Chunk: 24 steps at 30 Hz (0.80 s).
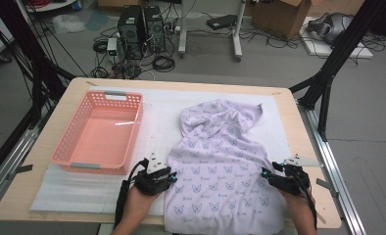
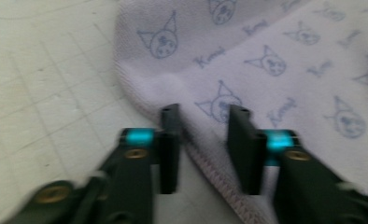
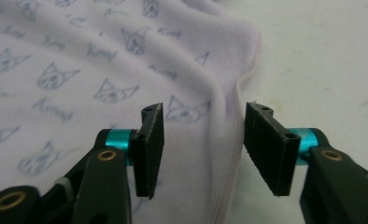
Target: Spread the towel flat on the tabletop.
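Observation:
A pale lilac towel (image 1: 220, 152) printed with small blue cat faces lies rumpled on the white mat, its near end hanging over the table's front edge. My left gripper (image 1: 169, 177) is at the towel's left border. In the left gripper view the jaws (image 2: 203, 114) stand apart, and the stitched hem of the towel (image 2: 275, 60) runs between them untouched by the pads. My right gripper (image 1: 268, 175) is at the right border. Its jaws (image 3: 203, 109) are wide, with a raised fold of the towel (image 3: 79, 60) between them.
A pink plastic basket (image 1: 138, 128) stands empty on the left of the white mat (image 1: 156, 117). The wooden table (image 1: 49, 142) ends close behind both hands. Black frame posts rise at both sides, and computers and cables sit on the floor beyond.

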Motion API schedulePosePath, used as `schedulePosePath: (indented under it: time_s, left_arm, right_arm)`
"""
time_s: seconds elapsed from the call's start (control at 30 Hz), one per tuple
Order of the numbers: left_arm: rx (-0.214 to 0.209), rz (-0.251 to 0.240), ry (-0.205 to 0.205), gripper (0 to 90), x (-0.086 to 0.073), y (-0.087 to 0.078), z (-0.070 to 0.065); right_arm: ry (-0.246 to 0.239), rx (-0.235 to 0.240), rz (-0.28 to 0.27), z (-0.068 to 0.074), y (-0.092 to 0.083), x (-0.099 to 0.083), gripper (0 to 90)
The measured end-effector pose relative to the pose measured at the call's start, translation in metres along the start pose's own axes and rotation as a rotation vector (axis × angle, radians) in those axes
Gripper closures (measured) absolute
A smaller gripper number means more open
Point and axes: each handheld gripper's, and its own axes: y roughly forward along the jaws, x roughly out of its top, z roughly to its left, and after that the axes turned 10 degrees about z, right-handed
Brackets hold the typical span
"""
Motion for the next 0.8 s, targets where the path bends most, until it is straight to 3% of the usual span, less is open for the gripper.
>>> schedulePosePath:
  time_s: [0.03,0.1,0.2,0.3,0.37,0.43,0.5,0.57,0.63,0.67,0.8]
  left_arm:
    - [-0.008,0.005,-0.002,86.4,0.000,0.000,-0.001]
    - [-0.008,-0.001,-0.009,86.8,-0.001,-0.001,-0.001]
    - [0.005,-0.017,-0.047,87.1,-0.006,-0.007,0.007]
    - [0.005,-0.044,-0.085,87.2,-0.012,-0.019,0.017]
    - [0.013,-0.053,-0.100,87.2,-0.016,-0.024,0.020]
    - [0.023,-0.056,-0.110,87.2,-0.021,-0.029,0.022]
    - [0.016,-0.063,-0.119,86.8,-0.027,-0.030,0.023]
    - [-0.016,-0.066,-0.122,80.7,-0.032,-0.030,0.023]
    - [-0.044,-0.070,-0.155,57.6,-0.035,-0.031,0.022]
    - [-0.057,-0.071,-0.160,52.9,-0.037,-0.033,0.022]
    - [-0.093,-0.061,-0.160,49.5,-0.043,-0.039,0.014]
  right_arm:
    - [0.004,0.010,0.005,0.000,-0.002,-0.003,41.9]
    - [-0.002,0.034,0.005,0.000,-0.004,-0.010,35.9]
    - [-0.051,0.038,0.015,0.003,-0.008,-0.019,30.7]
    - [-0.044,0.051,0.032,0.007,-0.011,-0.025,30.3]
    - [-0.044,0.044,0.041,0.011,-0.014,-0.028,34.8]
    - [-0.039,0.046,0.041,0.015,-0.018,-0.032,48.3]
    - [-0.055,0.034,0.044,0.020,-0.022,-0.036,54.3]
    - [-0.043,0.046,0.034,0.022,-0.023,-0.039,58.5]
    - [-0.029,0.049,0.026,0.024,-0.025,-0.042,58.8]
    - [-0.026,0.052,0.024,0.025,-0.026,-0.043,58.8]
    - [-0.029,0.039,0.029,0.031,-0.028,-0.046,58.6]
